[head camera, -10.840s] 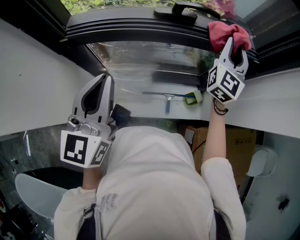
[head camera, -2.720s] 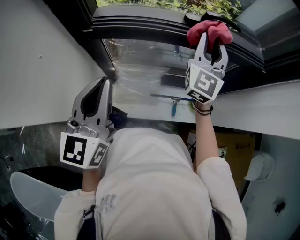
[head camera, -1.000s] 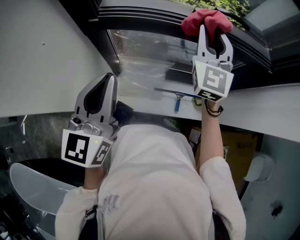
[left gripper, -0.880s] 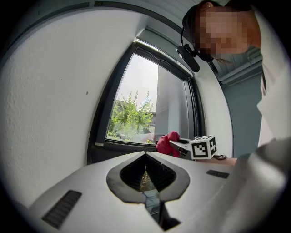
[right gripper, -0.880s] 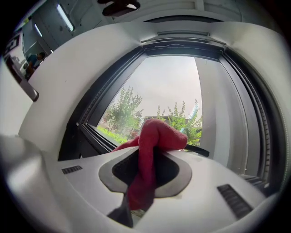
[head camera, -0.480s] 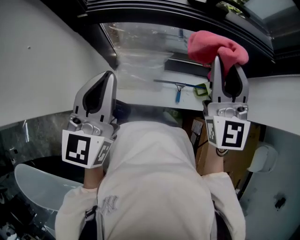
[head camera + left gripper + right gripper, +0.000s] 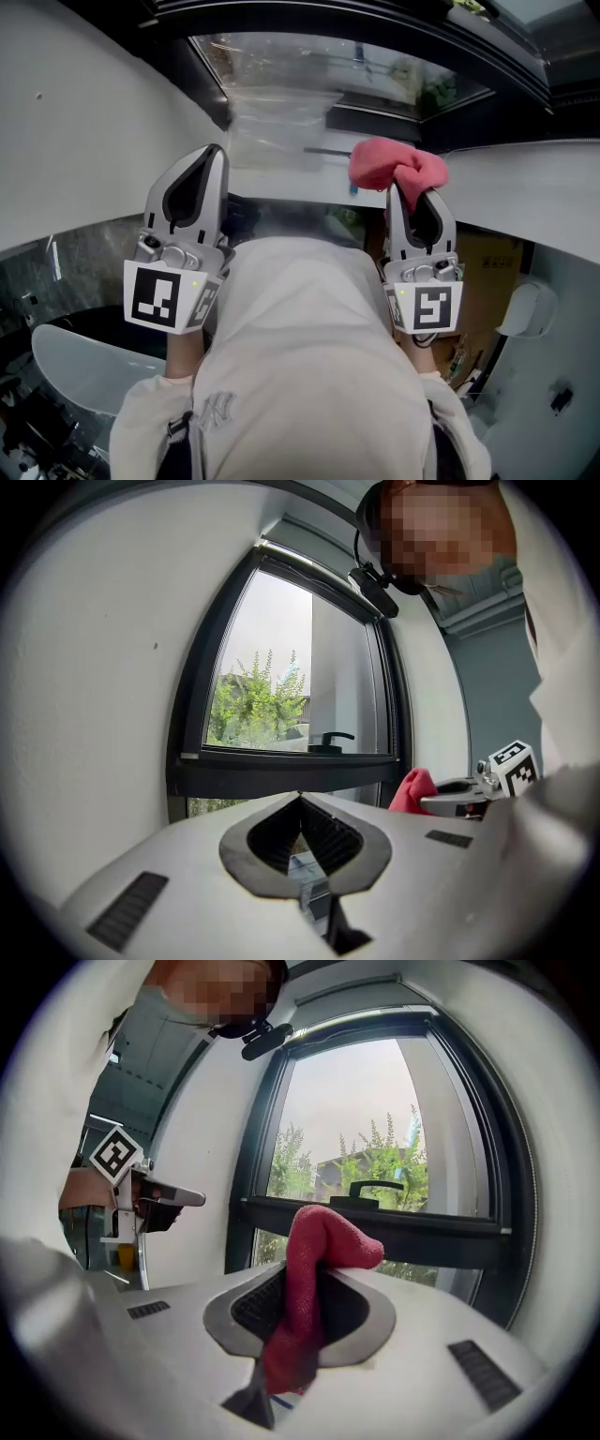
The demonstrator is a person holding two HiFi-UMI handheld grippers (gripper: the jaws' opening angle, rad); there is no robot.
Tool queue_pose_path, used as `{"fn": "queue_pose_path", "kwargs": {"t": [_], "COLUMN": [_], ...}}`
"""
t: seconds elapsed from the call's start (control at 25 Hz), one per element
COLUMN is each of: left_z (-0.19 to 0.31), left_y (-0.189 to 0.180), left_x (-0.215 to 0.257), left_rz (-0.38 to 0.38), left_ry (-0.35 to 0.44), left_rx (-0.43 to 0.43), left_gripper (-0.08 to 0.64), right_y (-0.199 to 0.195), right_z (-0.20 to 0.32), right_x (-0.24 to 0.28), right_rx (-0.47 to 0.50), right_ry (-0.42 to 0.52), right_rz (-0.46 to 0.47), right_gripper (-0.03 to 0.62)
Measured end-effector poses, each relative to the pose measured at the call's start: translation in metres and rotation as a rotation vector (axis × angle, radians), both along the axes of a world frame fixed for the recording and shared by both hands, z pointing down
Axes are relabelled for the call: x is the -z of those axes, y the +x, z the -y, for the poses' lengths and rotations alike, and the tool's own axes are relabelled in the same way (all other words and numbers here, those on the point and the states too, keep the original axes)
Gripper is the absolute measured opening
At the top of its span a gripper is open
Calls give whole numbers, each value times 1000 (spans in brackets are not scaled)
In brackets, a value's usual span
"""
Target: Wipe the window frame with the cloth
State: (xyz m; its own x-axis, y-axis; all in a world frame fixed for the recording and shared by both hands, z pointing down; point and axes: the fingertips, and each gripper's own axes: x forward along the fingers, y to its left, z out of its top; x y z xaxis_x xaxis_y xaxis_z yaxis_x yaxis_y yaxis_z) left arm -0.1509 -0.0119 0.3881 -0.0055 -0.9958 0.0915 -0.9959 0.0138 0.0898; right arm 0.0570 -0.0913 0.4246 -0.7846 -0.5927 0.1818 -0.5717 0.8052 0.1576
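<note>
The red cloth (image 7: 392,167) bunches out of my right gripper (image 7: 415,199), which is shut on it and held low, close to my chest and away from the dark window frame (image 7: 487,66). In the right gripper view the cloth (image 7: 319,1241) stands up between the jaws, with the frame's crossbar (image 7: 422,1227) and black handle (image 7: 375,1190) well beyond it. My left gripper (image 7: 213,156) is shut with nothing in it, level with the right one. The left gripper view shows the frame (image 7: 281,766) ahead and the cloth (image 7: 412,789) at the right.
A white sill (image 7: 525,187) runs under the window, with a squeegee (image 7: 323,150) lying on it, partly hidden by the cloth. A white wall (image 7: 84,141) stands at the left. A cardboard box (image 7: 487,267) sits below the sill.
My right gripper has come down off the window frame with the cloth and drawn back toward my body. The left gripper has stayed where it was.
</note>
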Motion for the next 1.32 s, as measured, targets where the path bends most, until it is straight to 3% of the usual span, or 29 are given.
{"fn": "queue_pose_path", "kwargs": {"t": [0.24, 1.32], "left_z": [-1, 16], "left_y": [5, 24], "left_x": [-2, -3], "left_rz": [-3, -20], "left_ry": [-10, -3], "left_rx": [2, -68], "left_gripper": [8, 8], "right_y": [4, 38], "right_z": [-10, 4], "right_x": [-10, -3], "right_rx": [-6, -126], "right_ry": [-61, -40], "right_rz": [12, -10], "right_gripper": [89, 89]}}
